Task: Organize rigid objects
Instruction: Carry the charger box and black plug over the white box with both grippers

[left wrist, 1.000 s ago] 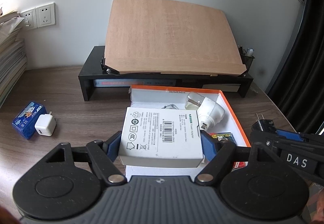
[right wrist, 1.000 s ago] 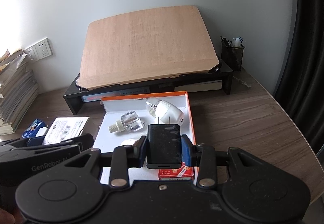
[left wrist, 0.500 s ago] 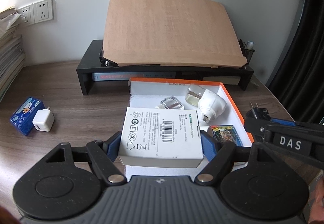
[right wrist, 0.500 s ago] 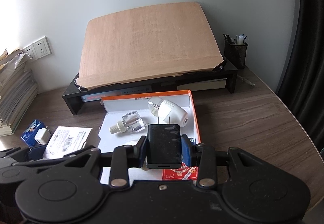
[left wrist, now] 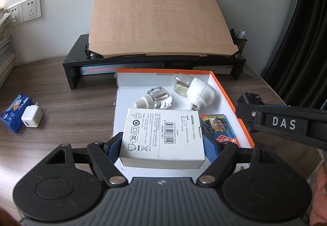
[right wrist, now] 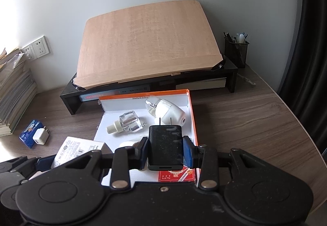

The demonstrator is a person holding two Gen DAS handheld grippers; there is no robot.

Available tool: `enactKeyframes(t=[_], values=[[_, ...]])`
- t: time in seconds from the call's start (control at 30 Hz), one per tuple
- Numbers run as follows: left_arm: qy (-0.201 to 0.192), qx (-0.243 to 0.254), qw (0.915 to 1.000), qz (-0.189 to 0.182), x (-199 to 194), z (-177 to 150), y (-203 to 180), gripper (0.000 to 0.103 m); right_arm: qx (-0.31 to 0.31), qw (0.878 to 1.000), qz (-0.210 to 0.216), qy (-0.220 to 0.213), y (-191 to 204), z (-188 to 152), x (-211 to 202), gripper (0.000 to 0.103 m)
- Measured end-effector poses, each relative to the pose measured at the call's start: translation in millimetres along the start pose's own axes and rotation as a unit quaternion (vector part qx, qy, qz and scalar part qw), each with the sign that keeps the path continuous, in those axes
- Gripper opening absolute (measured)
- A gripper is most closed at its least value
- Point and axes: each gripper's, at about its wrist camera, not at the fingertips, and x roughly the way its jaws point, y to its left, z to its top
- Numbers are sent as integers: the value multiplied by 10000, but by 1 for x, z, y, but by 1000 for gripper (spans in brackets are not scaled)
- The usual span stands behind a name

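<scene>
My left gripper is shut on a white adapter box and holds it over the near part of the orange-rimmed white tray. My right gripper is shut on a black plug adapter, prongs forward, above the tray's near right part. The tray holds a clear refill bottle, a white plug-in vaporizer and a deck of cards. The right gripper with the black adapter shows at the right of the left wrist view.
A white charger leans on a blue packet on the wooden desk at the left. A black monitor stand with a tilted wooden board stands behind the tray. A pen cup and stacked papers flank it.
Both grippers have risen and moved a little back and left over the tray, each still holding its object. The bottle and cards in the tray now show more fully.
</scene>
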Motion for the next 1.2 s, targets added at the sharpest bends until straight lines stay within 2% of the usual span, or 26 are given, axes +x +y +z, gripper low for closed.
enactKeyframes(t=[1.2], values=[[-85,35,10000,9,-5,-4,-6,80,104,9999,-88,-86,-8,-8,-15,44]])
